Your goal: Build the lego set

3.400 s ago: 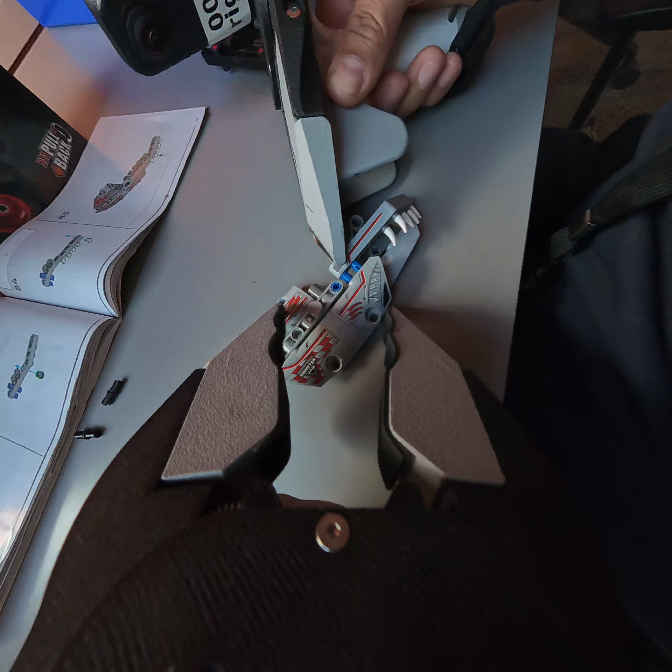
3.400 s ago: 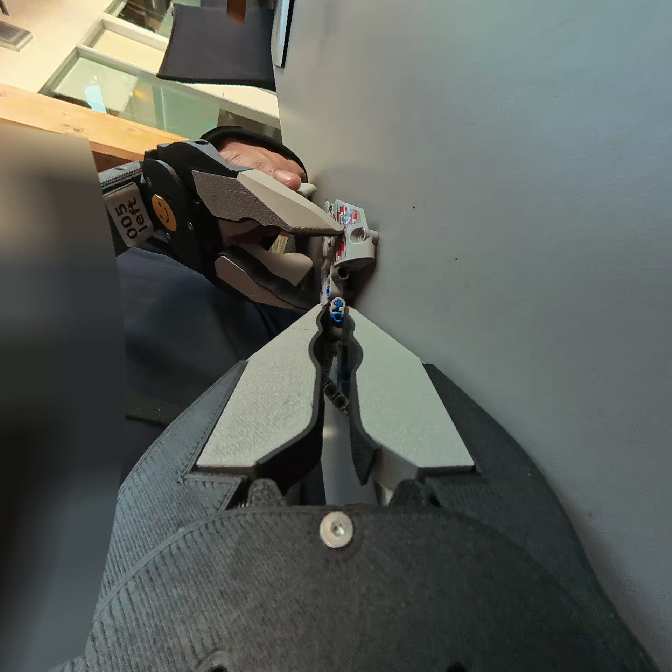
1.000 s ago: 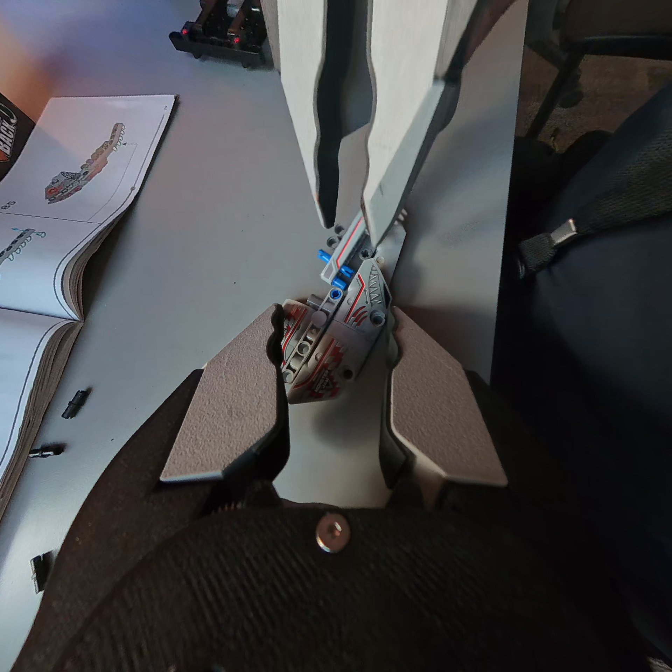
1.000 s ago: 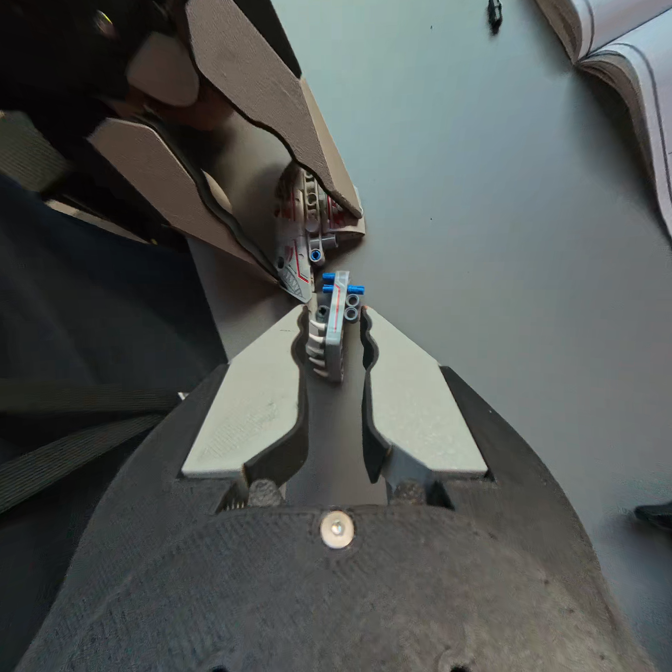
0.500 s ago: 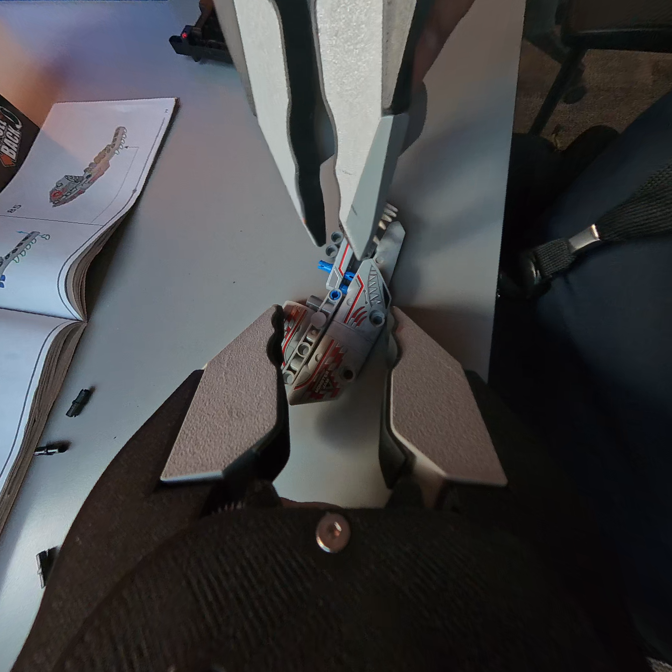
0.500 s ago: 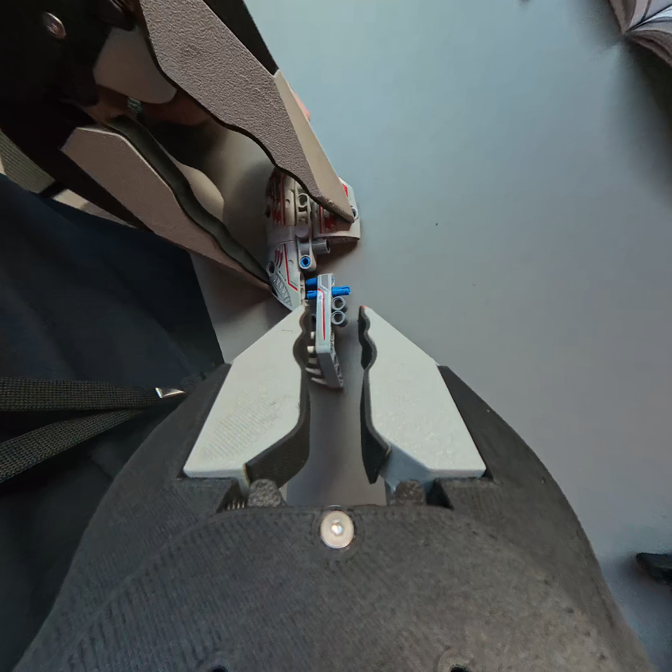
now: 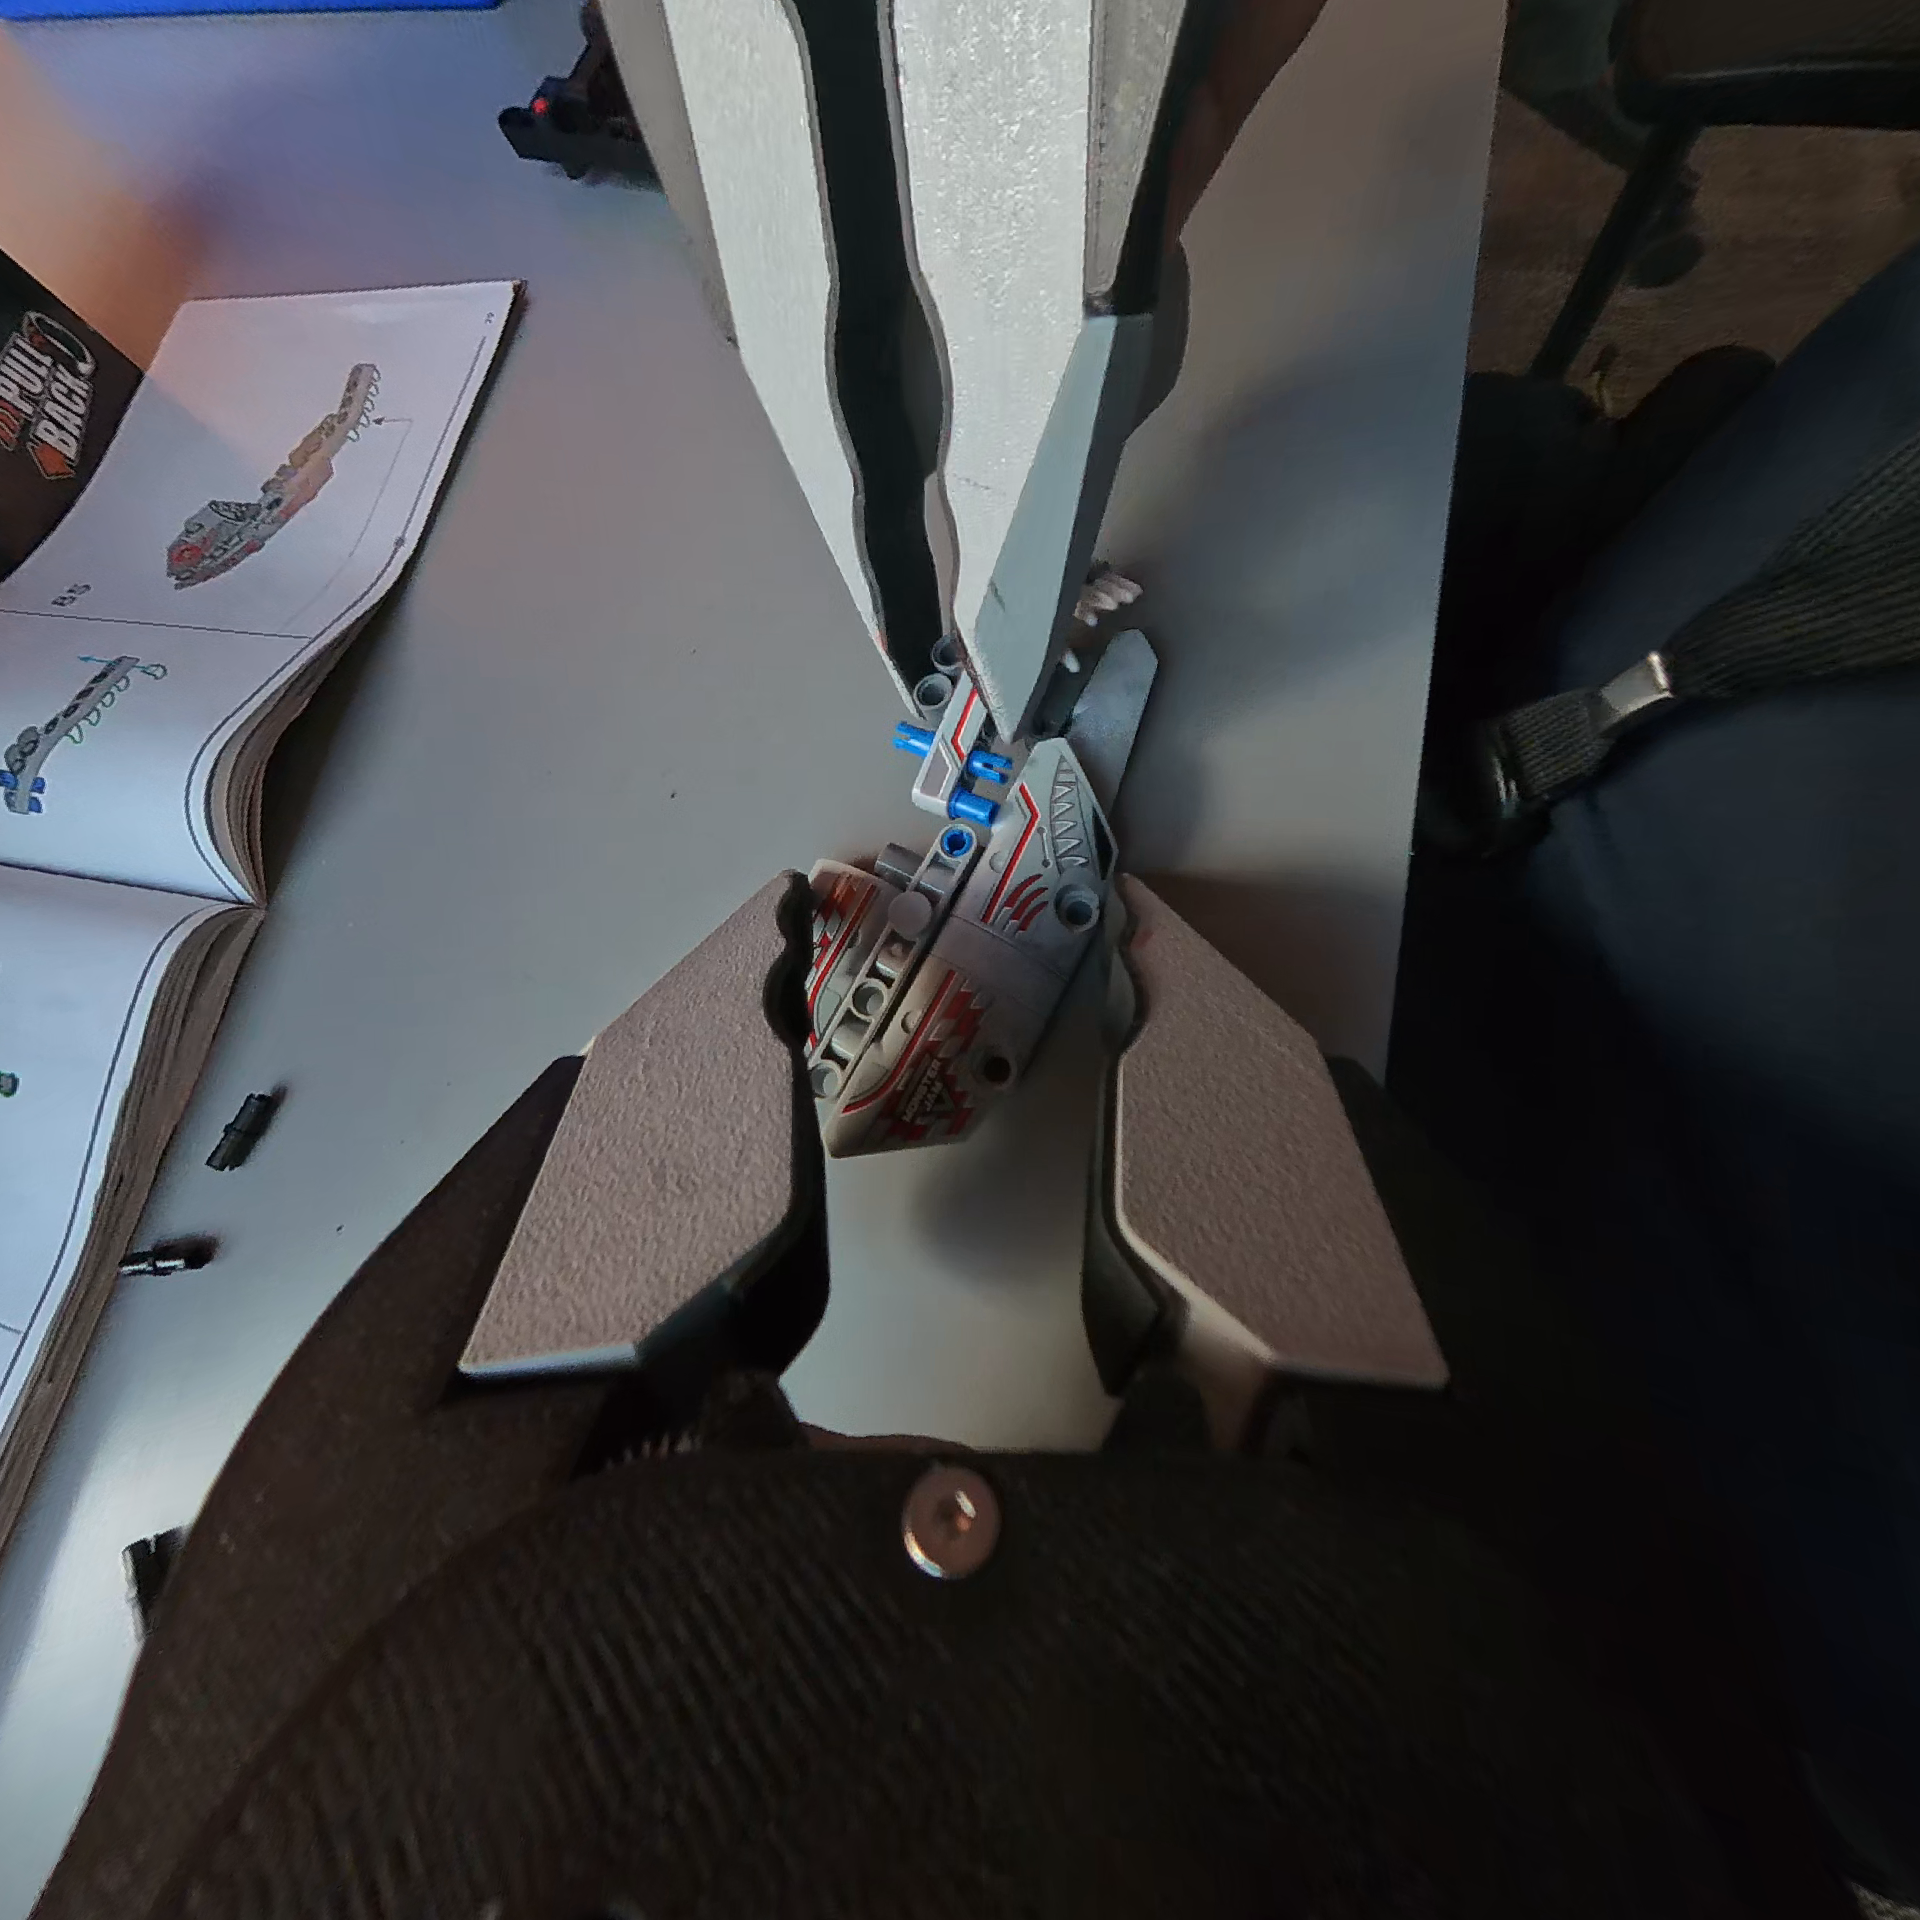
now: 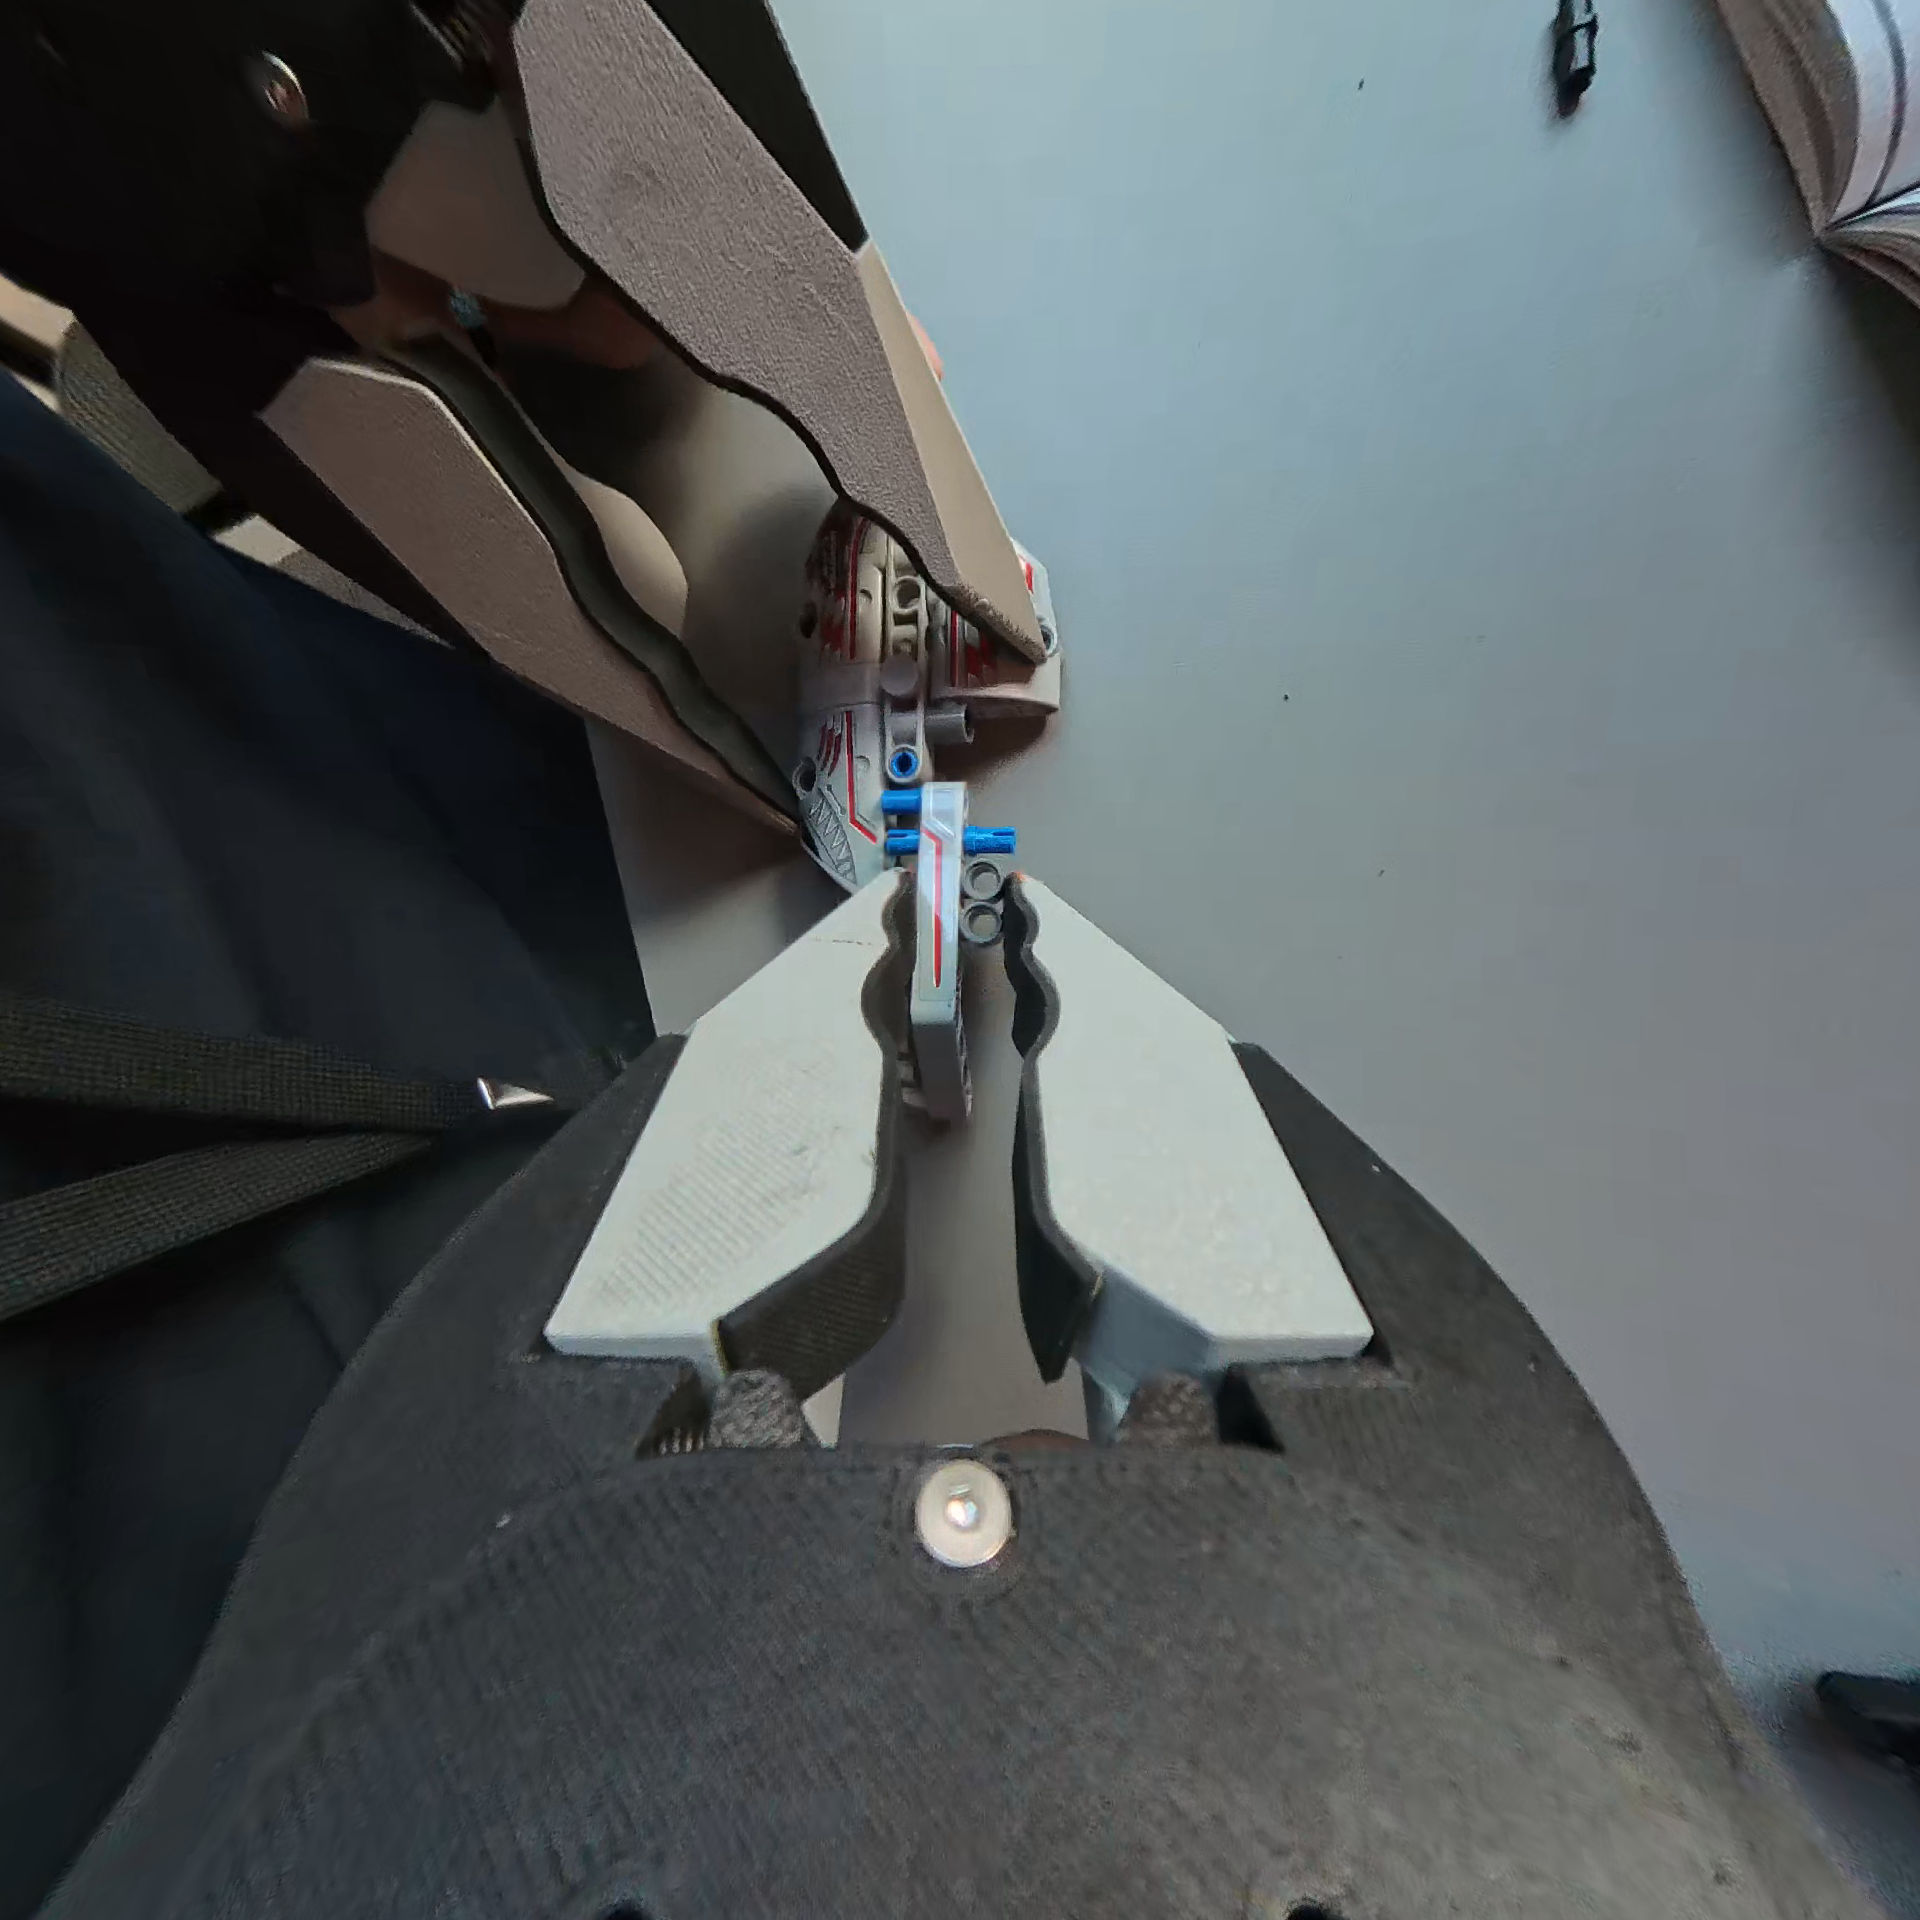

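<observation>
My left gripper [image 7: 956, 914] is shut on a grey lego head piece [image 7: 935, 997] with red markings and painted teeth, held on the grey table [image 7: 582, 790] near its right edge. My right gripper [image 8: 951, 888] is shut on a narrow grey lego jaw piece [image 8: 935, 935] with a red stripe, blue pins and white teeth. The jaw piece's blue pins [image 7: 971, 779] sit right at the head piece's front end. In the right wrist view the head piece [image 8: 883, 675] shows between the left gripper's brown fingers [image 8: 748, 312]. The right gripper's grey fingers [image 7: 790, 312] come down from the top in the left wrist view.
An open instruction booklet [image 7: 156, 644] lies at the left, also at the top right of the right wrist view [image 8: 1849, 156]. Small black pins [image 7: 244, 1127] [image 7: 166, 1259] lie beside it. A black lego assembly [image 7: 566, 109] stands at the back. The table's right edge [image 7: 1423, 727] borders dark clothing. My right tips are roughly 20 centimeters from the black lego assembly [image 7: 566, 109].
My right gripper turned and brought the jaw piece slightly nearer the head piece, its blue pins now at the head's front end. My left gripper held still.
</observation>
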`<state>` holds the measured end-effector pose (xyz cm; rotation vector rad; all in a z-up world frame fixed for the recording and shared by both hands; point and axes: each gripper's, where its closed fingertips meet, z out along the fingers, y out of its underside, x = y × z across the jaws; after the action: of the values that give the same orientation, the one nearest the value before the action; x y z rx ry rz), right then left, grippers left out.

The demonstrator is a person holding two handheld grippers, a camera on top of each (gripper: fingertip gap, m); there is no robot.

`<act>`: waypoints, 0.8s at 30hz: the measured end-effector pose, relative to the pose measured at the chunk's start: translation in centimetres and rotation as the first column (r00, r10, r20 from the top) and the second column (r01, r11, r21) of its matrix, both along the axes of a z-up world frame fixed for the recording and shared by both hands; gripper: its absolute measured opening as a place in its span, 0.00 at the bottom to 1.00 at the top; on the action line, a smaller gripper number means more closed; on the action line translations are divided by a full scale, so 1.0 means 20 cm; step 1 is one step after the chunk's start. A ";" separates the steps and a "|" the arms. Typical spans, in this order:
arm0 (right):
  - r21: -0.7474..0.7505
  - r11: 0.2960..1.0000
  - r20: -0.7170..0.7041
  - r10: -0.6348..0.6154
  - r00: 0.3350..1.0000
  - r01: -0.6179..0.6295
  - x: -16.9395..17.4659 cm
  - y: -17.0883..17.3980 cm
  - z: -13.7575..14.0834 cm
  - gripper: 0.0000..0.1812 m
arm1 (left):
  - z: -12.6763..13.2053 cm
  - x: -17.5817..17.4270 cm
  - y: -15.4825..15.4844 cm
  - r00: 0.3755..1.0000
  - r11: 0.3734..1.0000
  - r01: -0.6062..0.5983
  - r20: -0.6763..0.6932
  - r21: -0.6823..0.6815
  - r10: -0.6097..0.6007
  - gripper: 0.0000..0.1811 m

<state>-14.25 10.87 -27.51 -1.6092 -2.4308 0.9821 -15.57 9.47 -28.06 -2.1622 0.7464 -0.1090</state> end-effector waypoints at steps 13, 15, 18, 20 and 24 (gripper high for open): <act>0.059 0.998 -0.203 0.016 0.979 -0.004 -0.01 -0.01 -0.01 0.08 | 0.01 0.01 -0.02 1.000 1.000 0.011 -0.025 0.025 -0.010 0.26; 0.102 0.993 -0.256 0.081 0.963 -0.056 -0.01 -0.02 -0.01 0.08 | 0.01 0.01 -0.02 1.000 1.000 0.011 -0.013 0.016 -0.010 0.27; 0.088 0.989 -0.283 0.137 0.949 -0.116 0.00 -0.03 -0.01 0.08 | 0.00 0.02 -0.03 1.000 1.000 0.015 -0.001 0.007 -0.015 0.27; 0.104 0.982 -0.286 0.182 0.941 -0.159 -0.01 -0.03 0.00 0.08 | 0.00 0.02 -0.03 1.000 1.000 0.019 0.009 -0.001 -0.019 0.28; 0.218 0.959 -0.349 0.252 0.902 -0.184 -0.01 -0.03 0.00 0.08 | 0.00 0.02 -0.03 1.000 1.000 0.024 0.021 -0.012 -0.023 0.28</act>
<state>-14.50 10.20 -27.49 -0.9972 -2.3796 0.9592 -15.14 8.82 -28.04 -2.1608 0.7614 -0.1479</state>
